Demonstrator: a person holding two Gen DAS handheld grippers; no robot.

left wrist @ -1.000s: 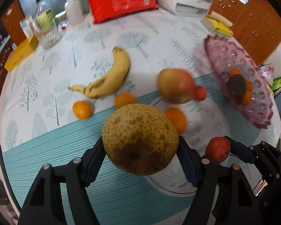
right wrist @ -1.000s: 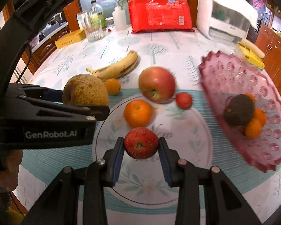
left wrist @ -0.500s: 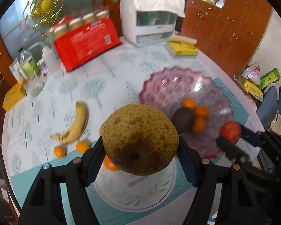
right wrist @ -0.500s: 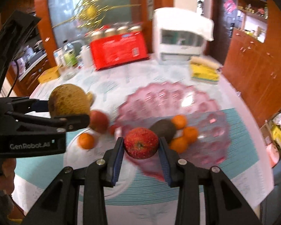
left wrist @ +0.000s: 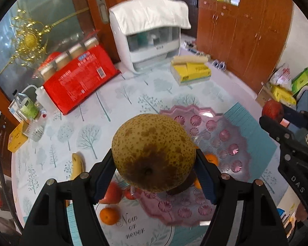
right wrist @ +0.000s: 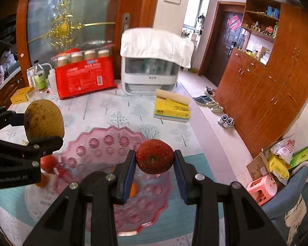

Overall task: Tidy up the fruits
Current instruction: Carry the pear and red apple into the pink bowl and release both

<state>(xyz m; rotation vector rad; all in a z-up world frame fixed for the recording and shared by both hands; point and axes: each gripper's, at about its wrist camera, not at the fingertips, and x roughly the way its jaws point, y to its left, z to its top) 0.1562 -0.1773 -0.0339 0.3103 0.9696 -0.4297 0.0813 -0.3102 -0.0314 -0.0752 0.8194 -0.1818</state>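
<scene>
Two fruits are up in the air above the pink glass fruit dish [right wrist: 104,143]. One is a big round pear [left wrist: 153,153] with brown spots and rough-looking skin, squeezed tight in the left hand-held gripper [left wrist: 154,172]. The other is a small red apple [right wrist: 155,156], shiny and smooth, pinched in the right hand-held gripper [right wrist: 155,164]. Both look ready to go down into the dish, I think. It has wavy edges and round bumps, and small oranges [left wrist: 211,158] sit in it. Beside the dish, on the table [left wrist: 133,94], wait a banana [left wrist: 77,165], a bigger apple [left wrist: 112,193] and one more orange [left wrist: 108,215].
</scene>
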